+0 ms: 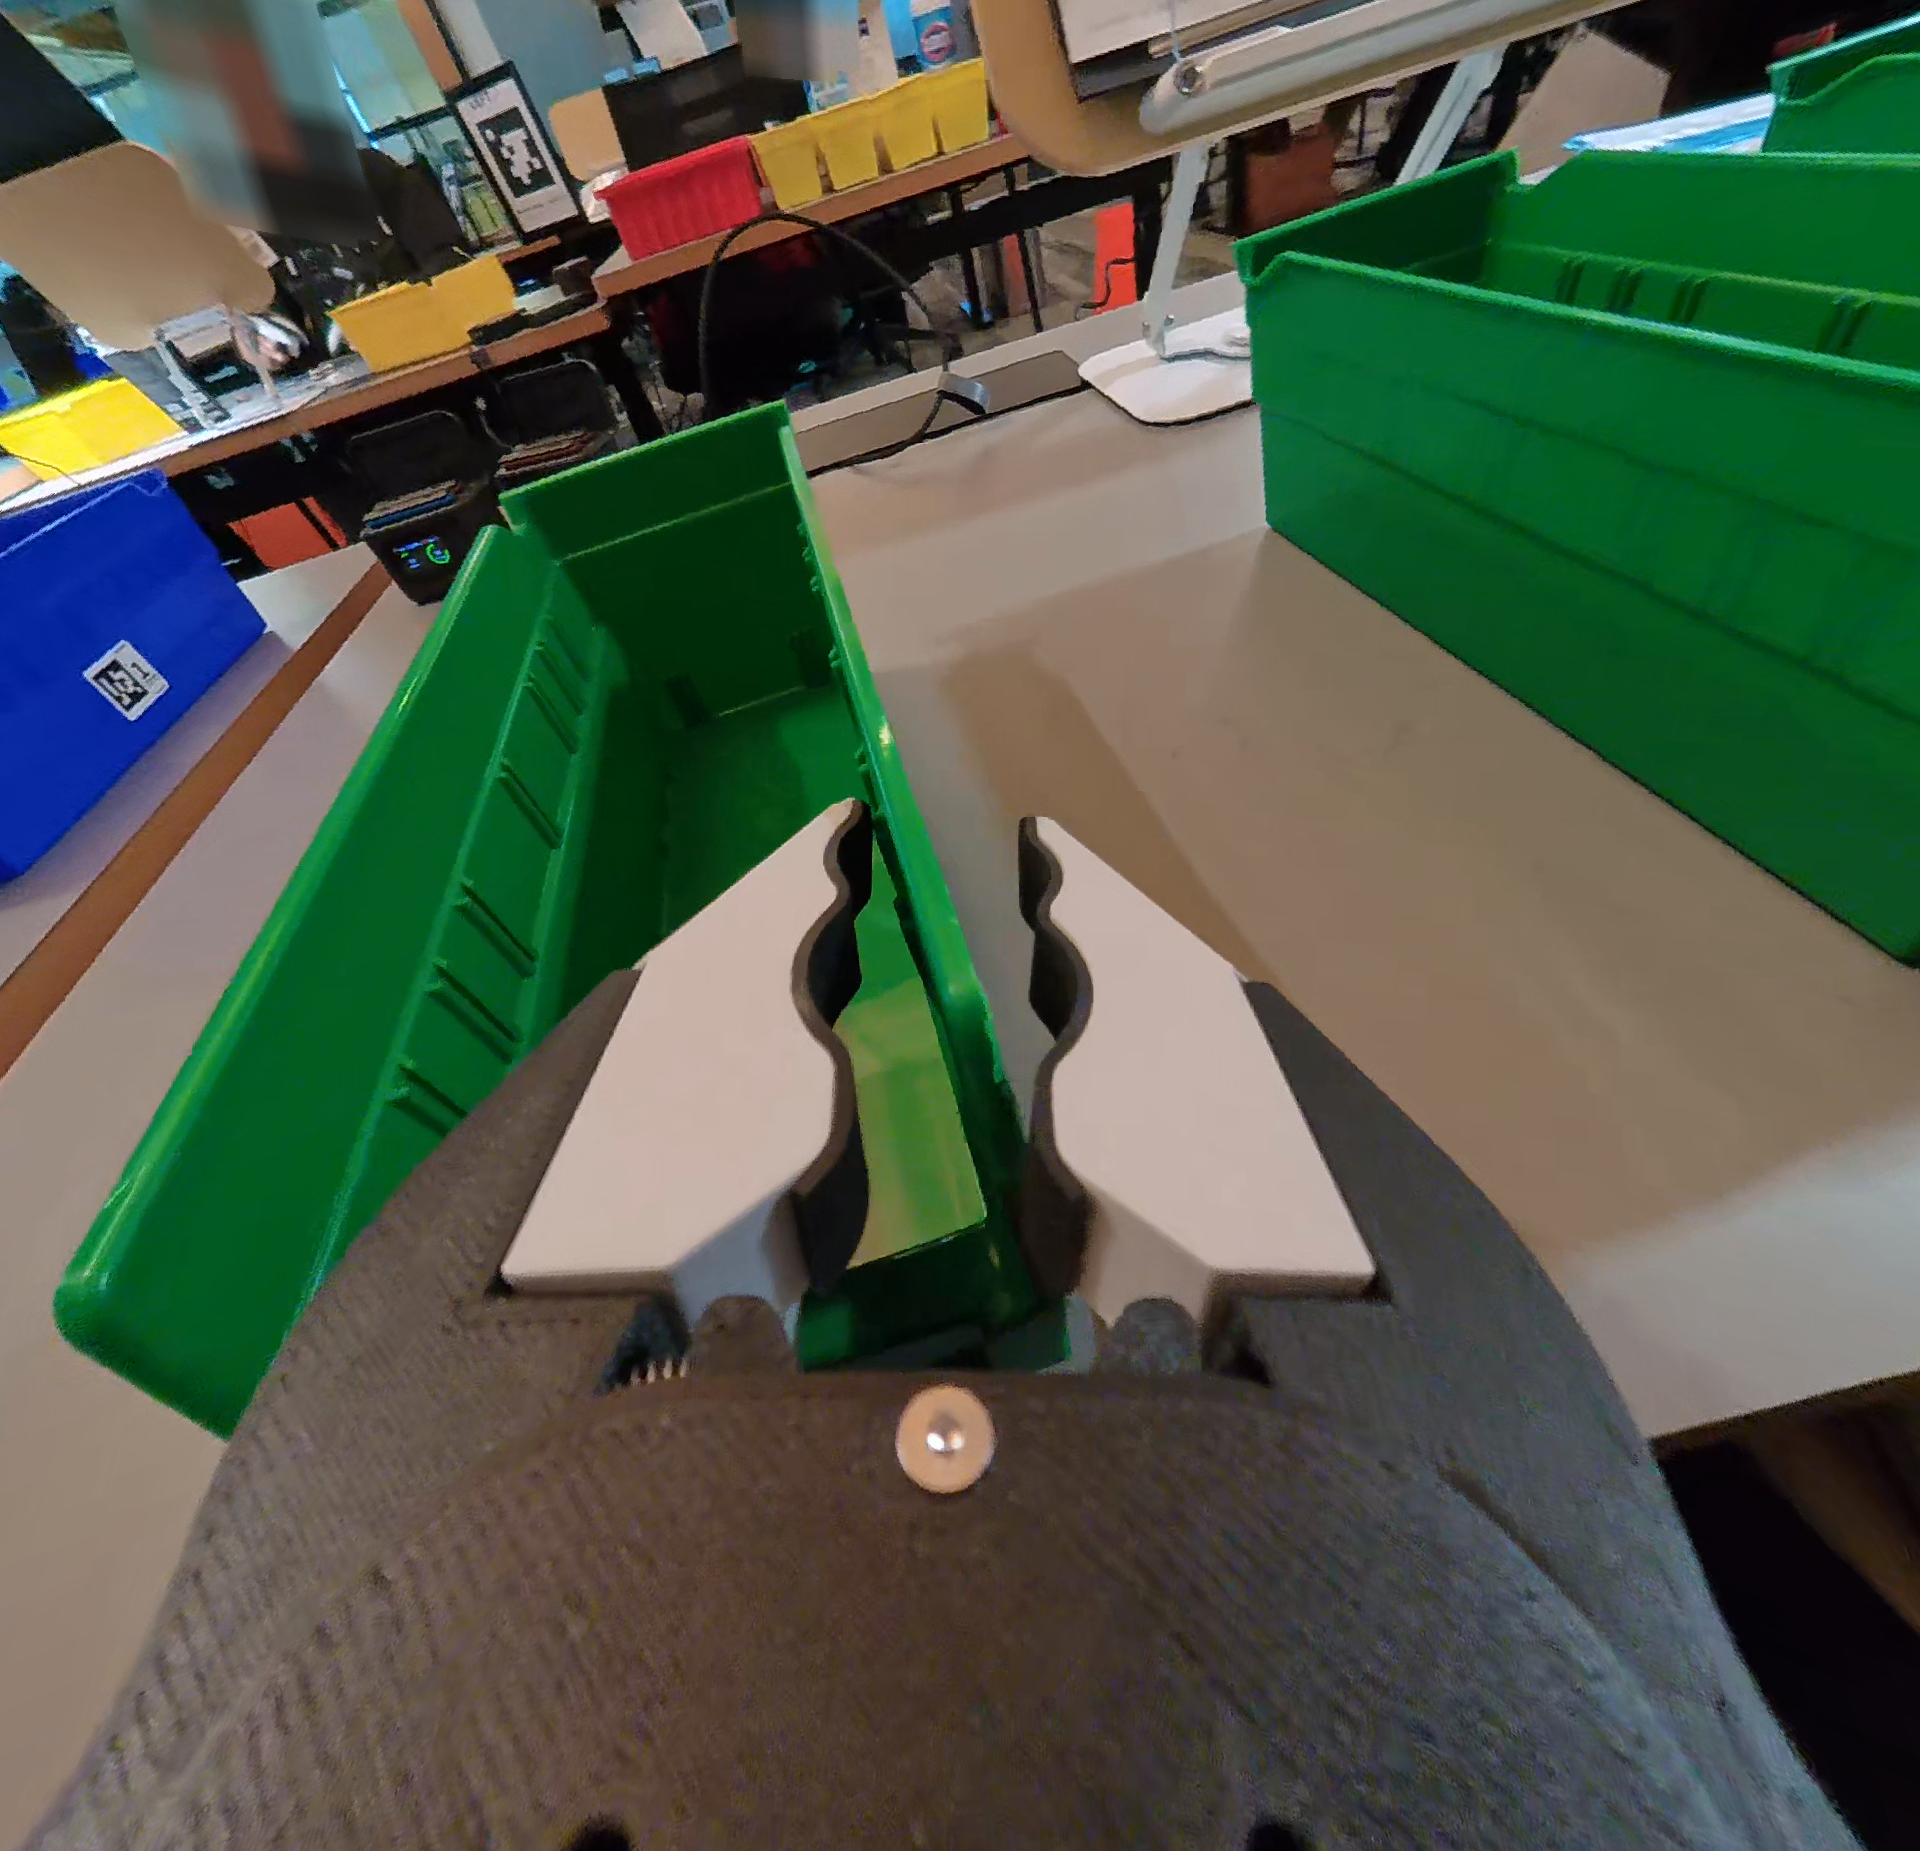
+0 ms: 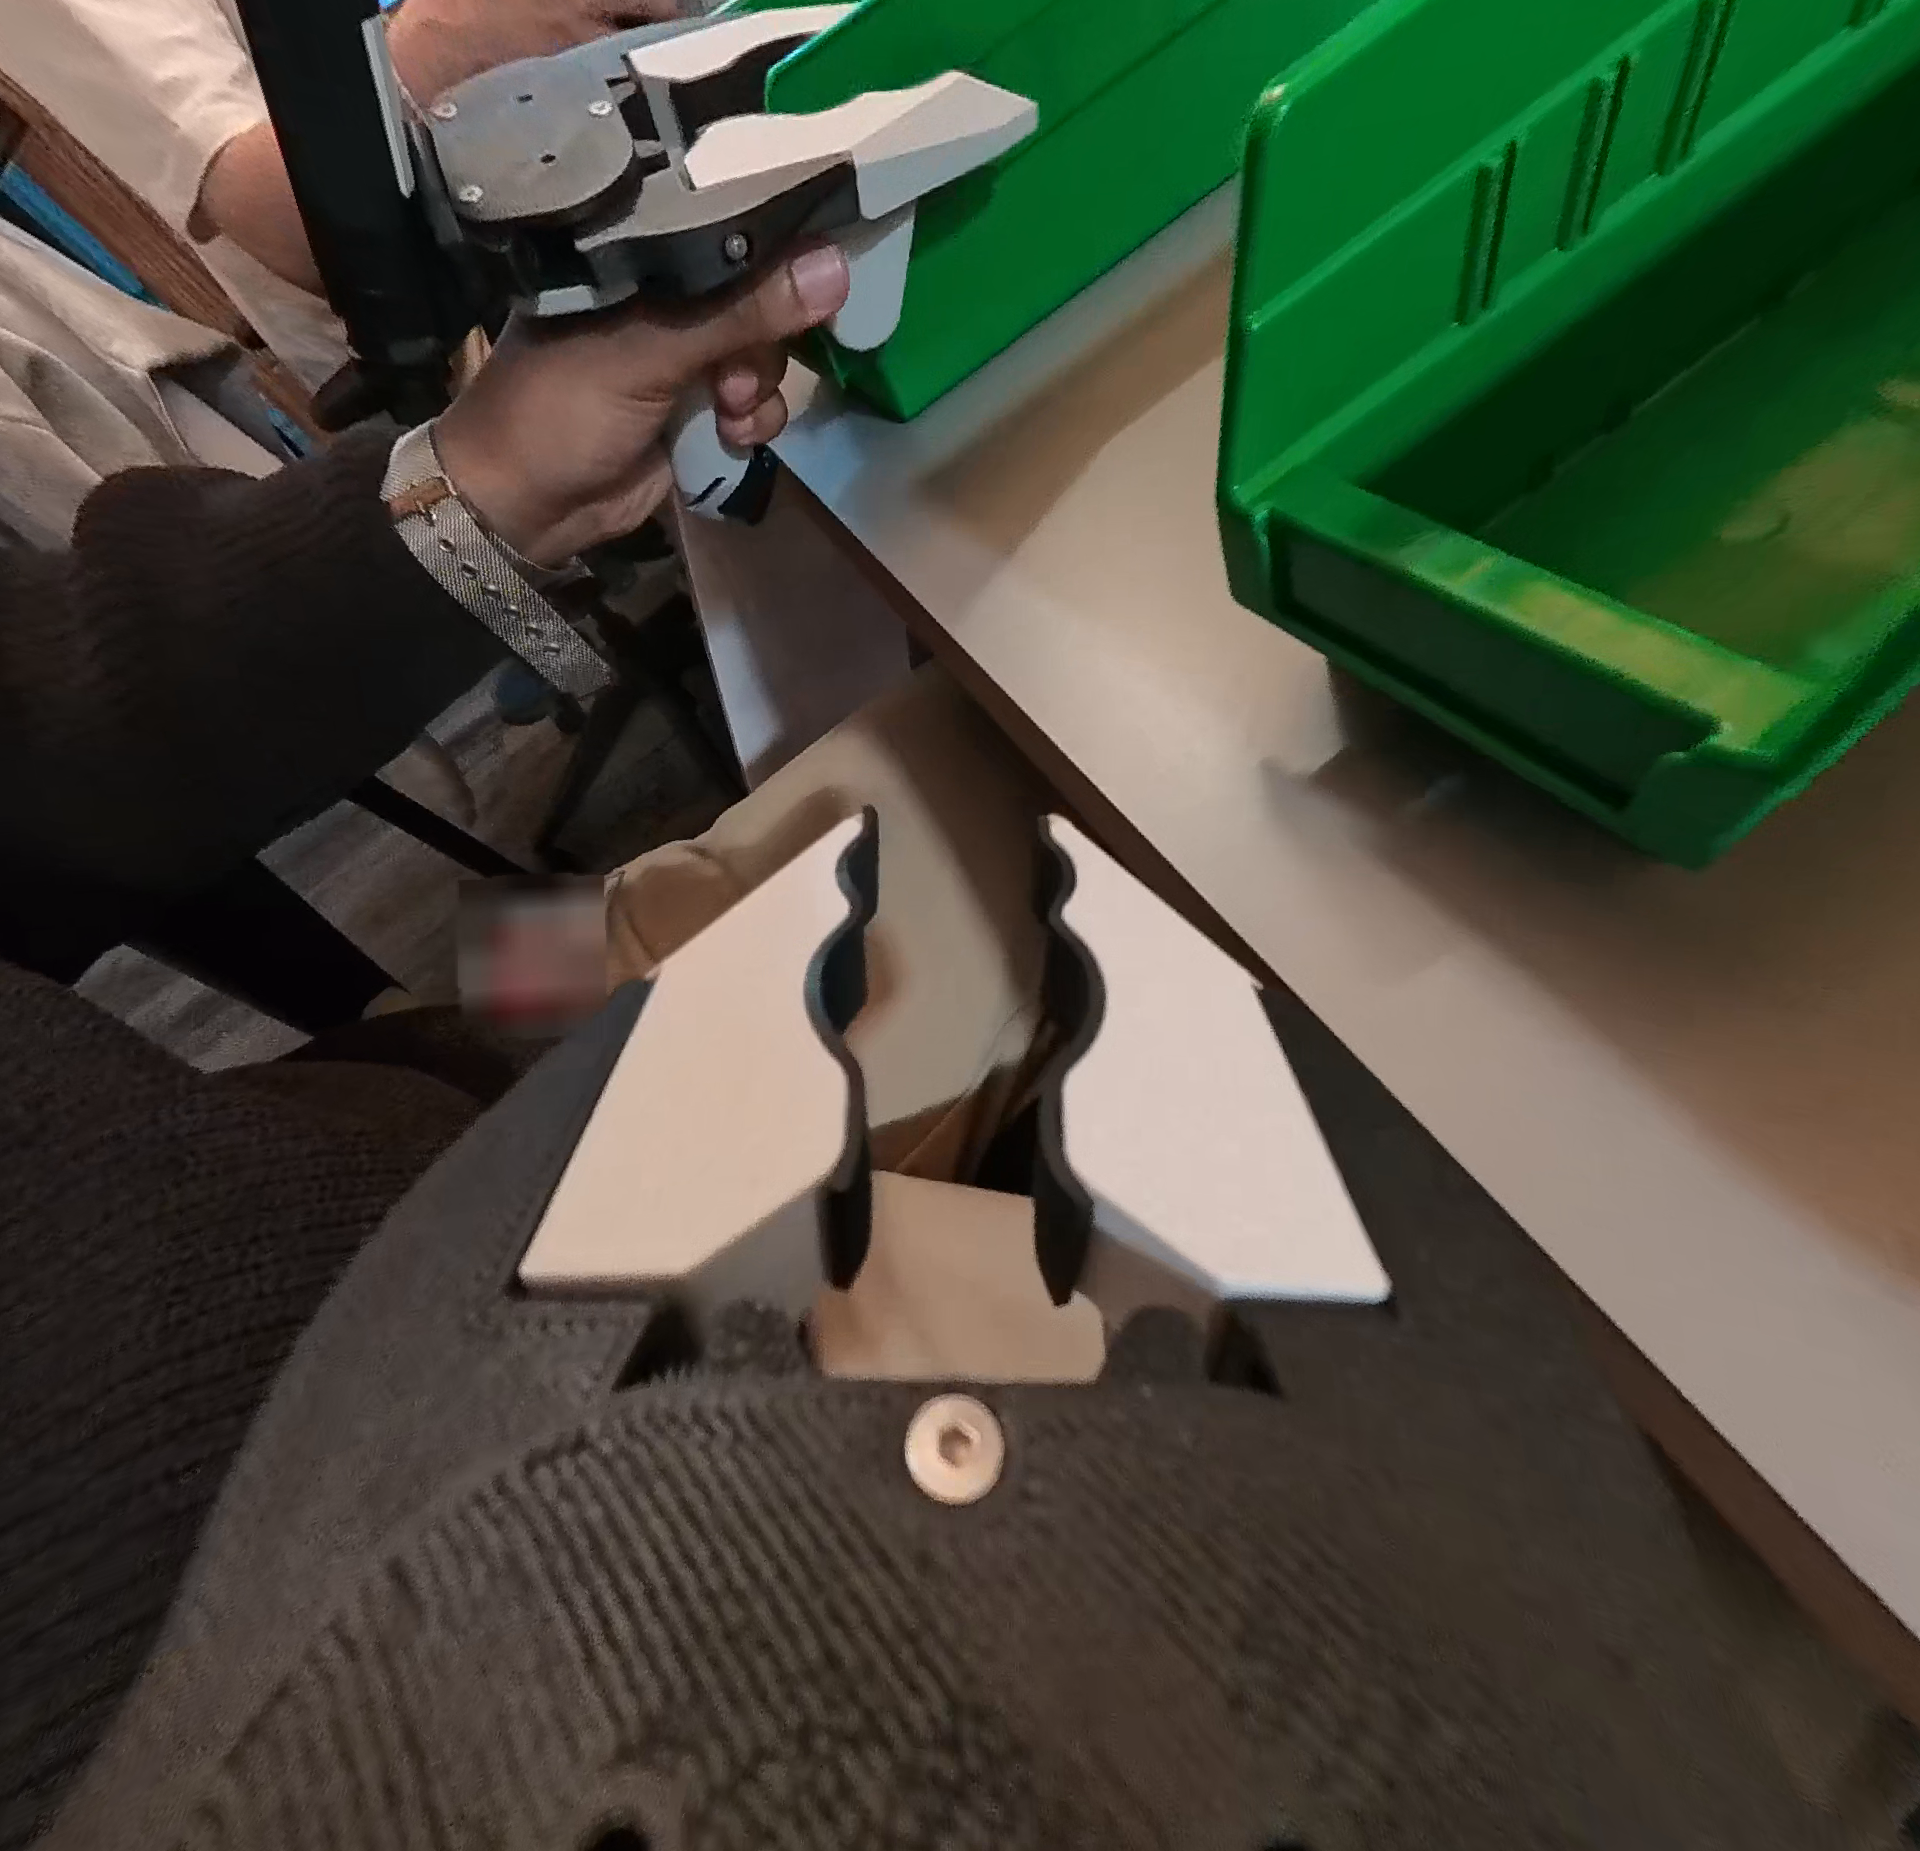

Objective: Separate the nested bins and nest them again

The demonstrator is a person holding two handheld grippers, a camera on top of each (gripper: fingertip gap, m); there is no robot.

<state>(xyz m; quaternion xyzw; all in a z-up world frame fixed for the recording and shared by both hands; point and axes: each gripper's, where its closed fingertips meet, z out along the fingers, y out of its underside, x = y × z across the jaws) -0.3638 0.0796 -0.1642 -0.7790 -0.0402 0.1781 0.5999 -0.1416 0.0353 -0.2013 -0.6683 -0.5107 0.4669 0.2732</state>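
Grey tabletop (image 1: 1351, 762); narrow green bin's (image 1: 343, 970) right wall between left jaws.

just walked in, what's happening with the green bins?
A person is working two handheld grippers on green bins at a grey table. The left gripper straddles the right side wall of a narrow green bin, one finger inside and one outside; whether it clamps is unclear. The right gripper is open and empty, off the table edge. A wider green bin sits apart, so they are separated now.

lab/workshop | long worktables (image 1: 810, 217) | coloured storage bins (image 1: 868, 139)
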